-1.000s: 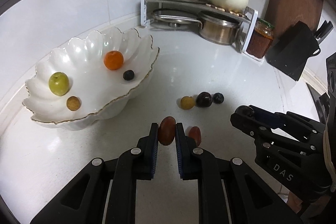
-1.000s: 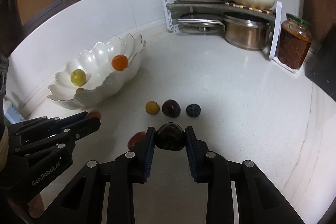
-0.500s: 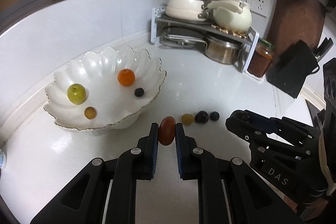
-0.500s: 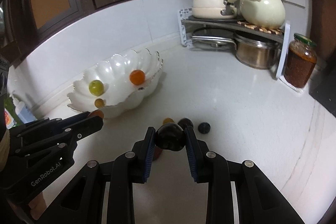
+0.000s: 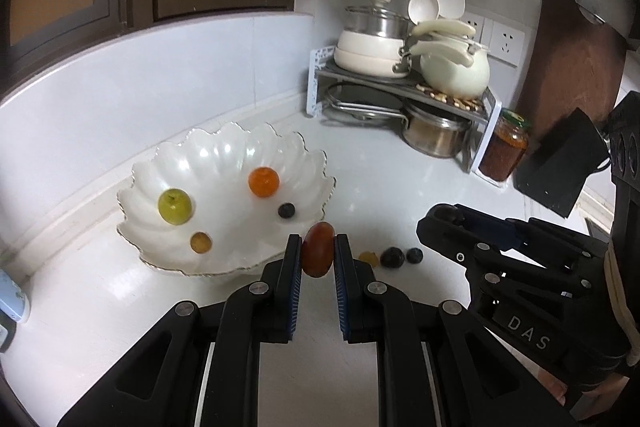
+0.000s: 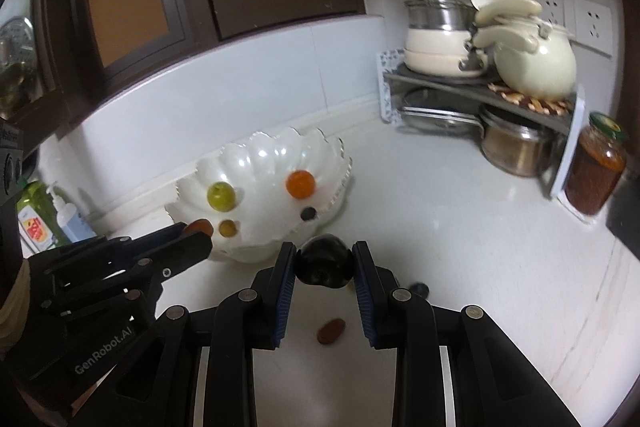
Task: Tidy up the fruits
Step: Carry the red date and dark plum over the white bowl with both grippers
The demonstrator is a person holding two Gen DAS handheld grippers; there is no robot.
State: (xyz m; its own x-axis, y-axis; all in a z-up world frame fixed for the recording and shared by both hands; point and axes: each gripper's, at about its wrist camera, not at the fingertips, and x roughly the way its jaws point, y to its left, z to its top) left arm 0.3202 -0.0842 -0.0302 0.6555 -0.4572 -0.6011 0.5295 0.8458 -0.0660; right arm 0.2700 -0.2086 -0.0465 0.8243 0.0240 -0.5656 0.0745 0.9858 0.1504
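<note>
Left hand-held gripper (image 5: 318,255) clamped on an oval reddish-brown fruit (image 5: 318,254), right hand-held gripper (image 6: 324,267) clamped on a round dark plum (image 6: 324,265), both above the white tabletop (image 6: 460,227), scalloped white ceramic bowl (image 5: 224,155) beyond, loose small fruits (image 5: 394,257) beside it.

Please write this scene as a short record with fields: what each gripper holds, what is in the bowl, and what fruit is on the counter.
left gripper: jaws shut on reddish oval fruit
right gripper: jaws shut on dark round fruit
white bowl: green fruit, orange fruit, small yellow fruit, small dark berry
counter: four loose fruits visible
</note>
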